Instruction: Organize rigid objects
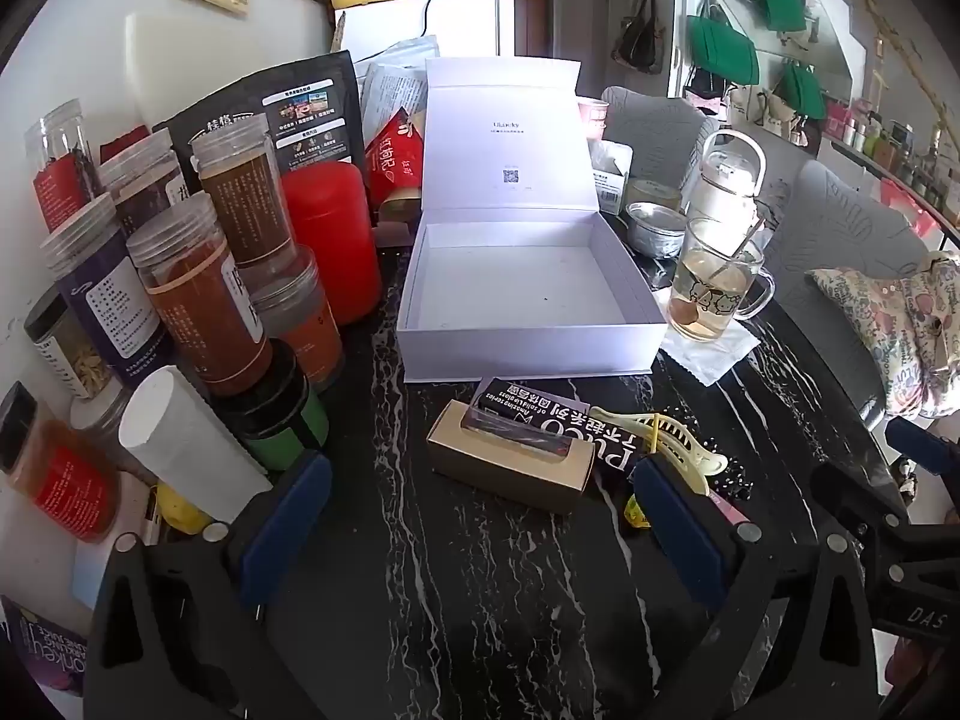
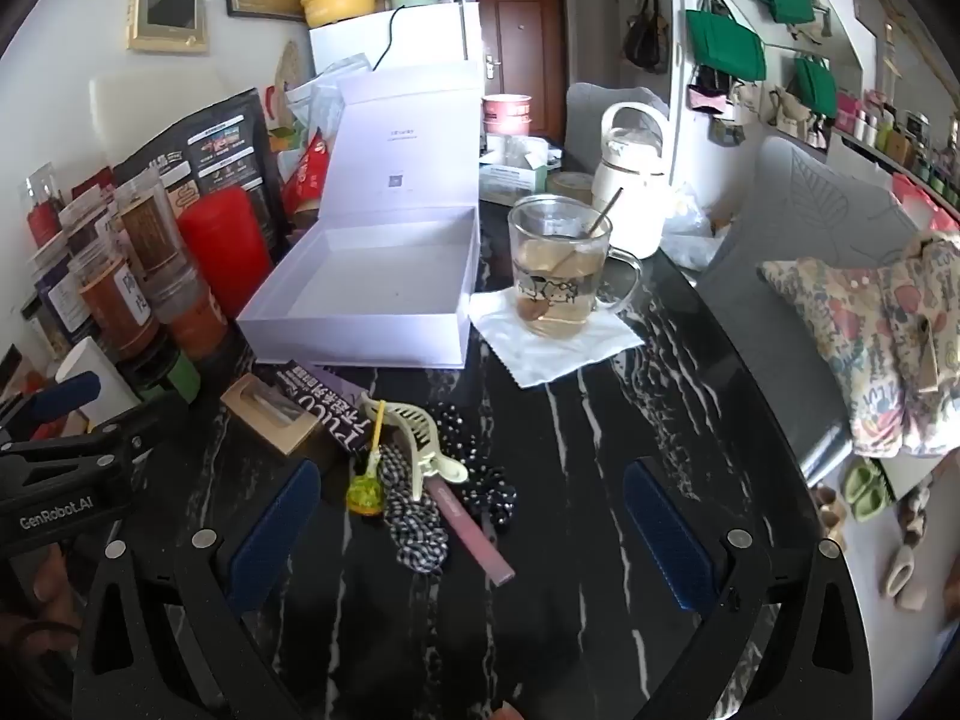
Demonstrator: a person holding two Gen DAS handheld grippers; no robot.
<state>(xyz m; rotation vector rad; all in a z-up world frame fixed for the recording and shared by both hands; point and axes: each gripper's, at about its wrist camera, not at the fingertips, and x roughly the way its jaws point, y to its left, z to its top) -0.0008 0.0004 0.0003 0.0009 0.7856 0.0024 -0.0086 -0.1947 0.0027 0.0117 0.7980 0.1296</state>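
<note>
A black marbled desk [image 2: 600, 420] is seen in both wrist views, its rounded edge running down the right side next to a grey chair [image 2: 798, 252]. The left side is walled off by crowded jars [image 1: 198, 300] and a red canister [image 1: 333, 240]; the open room lies in the near middle and to the right of the glass mug [image 2: 561, 264], which stands on a white napkin [image 2: 552, 348].

A white box [image 1: 528, 336] is placed mid-desk with its lid propped upright, interior bare. Just in front of it a small pile is laid: a kraft carton [image 1: 510, 462] with a window, a black PUCO box [image 1: 540, 420] partly on top of it, a cream hair clip [image 2: 420, 438], a pink stick [image 2: 474, 540], a yellow-green lollipop [image 2: 366, 492], a checked scrunchie [image 2: 414, 528] and a dotted scrunchie [image 2: 480, 468].

The left tongs [image 1: 480, 525] are held fully apart with nothing gripped; the kraft carton is framed just beyond and between the tips, untouched. The right tongs [image 2: 474, 531] are likewise spread wide and empty, with the pink stick and checked scrunchie lying between the blue pads [image 2: 666, 540], no contact seen.

The pile overlaps, so the lower items are partly hidden. Jar labels are hard to read. The carton's contents cannot be made out through the window.
</note>
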